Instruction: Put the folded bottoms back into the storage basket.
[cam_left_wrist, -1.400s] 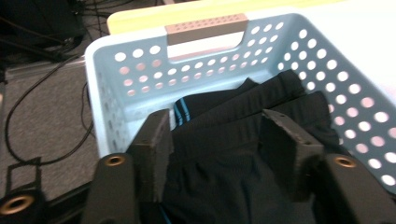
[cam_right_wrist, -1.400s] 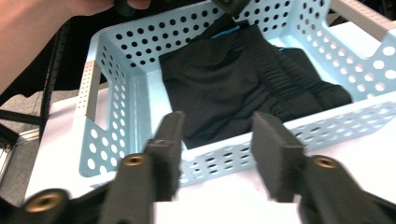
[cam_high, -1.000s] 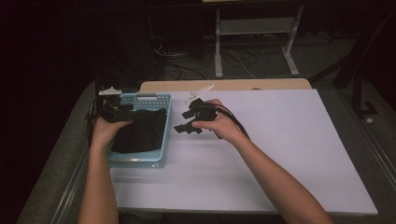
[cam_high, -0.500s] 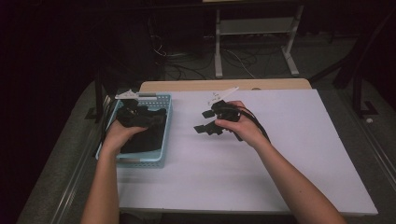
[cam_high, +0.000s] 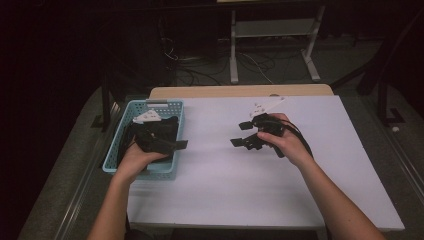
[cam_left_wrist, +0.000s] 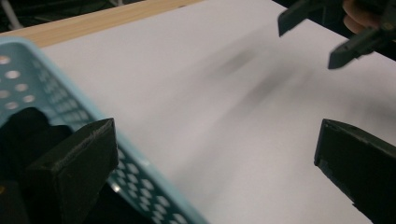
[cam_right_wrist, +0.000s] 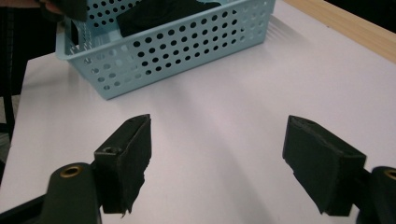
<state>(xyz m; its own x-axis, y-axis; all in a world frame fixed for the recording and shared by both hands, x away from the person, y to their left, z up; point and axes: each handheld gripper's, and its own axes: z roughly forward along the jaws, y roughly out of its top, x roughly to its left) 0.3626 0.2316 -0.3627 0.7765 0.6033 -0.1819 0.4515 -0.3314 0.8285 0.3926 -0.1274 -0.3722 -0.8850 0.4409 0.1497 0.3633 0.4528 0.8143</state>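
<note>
At the near edge of the white tabletop our two forearms reach forward, each hand carrying a set of tongs. Our left tongs hang over the light-blue basket, jaws released and spread wide, seemingly poised to take up the dark cloth bundled inside; in the left gripper view that cloth sits just behind and below the left jaw, not between the two. Our right tongs hover over bare tabletop, well apart from the basket, jaws likewise released and gripping nothing, pointed towards it as though waiting to receive. Beyond, the wooden edge meets a dark floor
</note>
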